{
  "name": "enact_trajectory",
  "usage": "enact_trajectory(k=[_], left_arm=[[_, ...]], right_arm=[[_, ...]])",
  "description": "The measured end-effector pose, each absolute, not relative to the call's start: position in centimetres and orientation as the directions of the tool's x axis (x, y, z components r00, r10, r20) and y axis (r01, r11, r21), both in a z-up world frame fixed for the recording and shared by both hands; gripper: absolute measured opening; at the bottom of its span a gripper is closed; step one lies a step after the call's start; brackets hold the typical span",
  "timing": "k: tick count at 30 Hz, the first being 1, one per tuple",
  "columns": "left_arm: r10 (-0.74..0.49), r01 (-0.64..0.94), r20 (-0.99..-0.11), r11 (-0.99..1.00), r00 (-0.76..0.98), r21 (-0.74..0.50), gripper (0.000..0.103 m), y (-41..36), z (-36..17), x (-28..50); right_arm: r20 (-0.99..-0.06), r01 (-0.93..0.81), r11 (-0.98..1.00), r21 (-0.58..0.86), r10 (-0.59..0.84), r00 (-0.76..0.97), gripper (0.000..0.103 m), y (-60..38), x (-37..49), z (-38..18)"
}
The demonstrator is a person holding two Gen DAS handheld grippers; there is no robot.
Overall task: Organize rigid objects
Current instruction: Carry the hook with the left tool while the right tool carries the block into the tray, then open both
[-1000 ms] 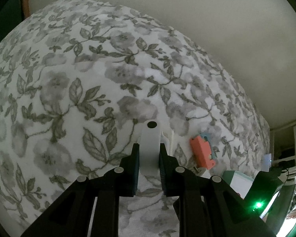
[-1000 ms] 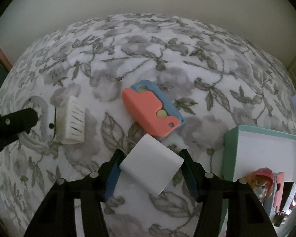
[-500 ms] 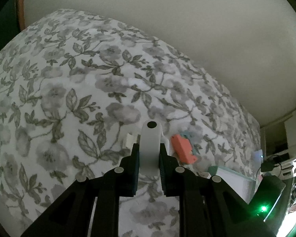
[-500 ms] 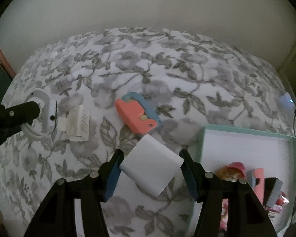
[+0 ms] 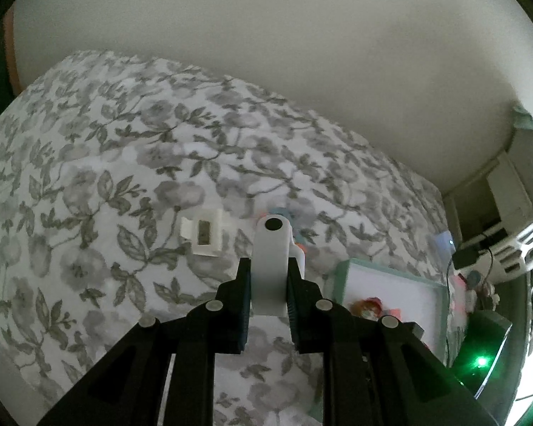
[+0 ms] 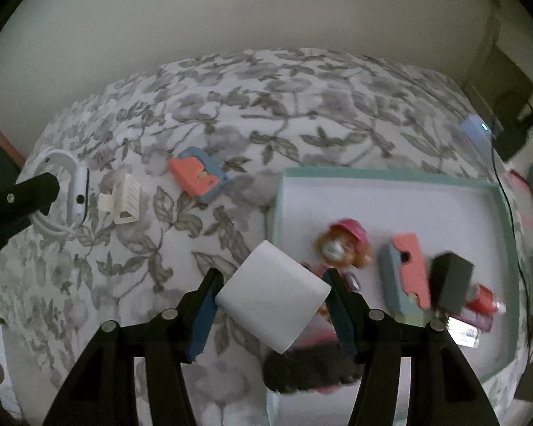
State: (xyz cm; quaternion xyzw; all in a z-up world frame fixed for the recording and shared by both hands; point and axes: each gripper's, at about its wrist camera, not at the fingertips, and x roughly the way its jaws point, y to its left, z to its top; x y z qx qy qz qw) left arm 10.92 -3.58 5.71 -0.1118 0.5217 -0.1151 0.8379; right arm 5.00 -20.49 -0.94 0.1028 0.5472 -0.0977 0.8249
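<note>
Both tongs are matte black, with blue ribbed pads and 4 silver screws each.

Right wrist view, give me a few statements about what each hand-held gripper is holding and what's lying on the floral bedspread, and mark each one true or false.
1. The right hand-held gripper is shut on a white block. True.
2. The left hand-held gripper is empty. False: it is shut on the band of a white smartwatch.
3. A white hair claw clip lies on the floral bedspread. True.
4. The teal-rimmed box is empty. False: it holds a small doll, a dark block and other items.
5. A coral and blue item lies on the bedspread outside the box. True.
</note>
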Motion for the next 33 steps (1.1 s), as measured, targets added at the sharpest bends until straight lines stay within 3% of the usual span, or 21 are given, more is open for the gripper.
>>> enact_trajectory(k=[14, 33], left_arm=[[-0.334, 0.248, -0.862, 0.935, 0.381, -0.253, 0.019, -10.6, 5.8, 7.5], [-0.37, 0.47, -0.914, 0.845, 0.169, -0.255, 0.019, -22.1, -0.1, 3.6]], right_arm=[[-0.908, 0.413, 0.901, 0.132, -0.057, 0.415, 0.061, -27.6, -0.4, 1.4], [-0.958, 0.663, 0.745, 0.073, -0.133, 0.255, 0.061, -38.1, -3.3, -3.4]])
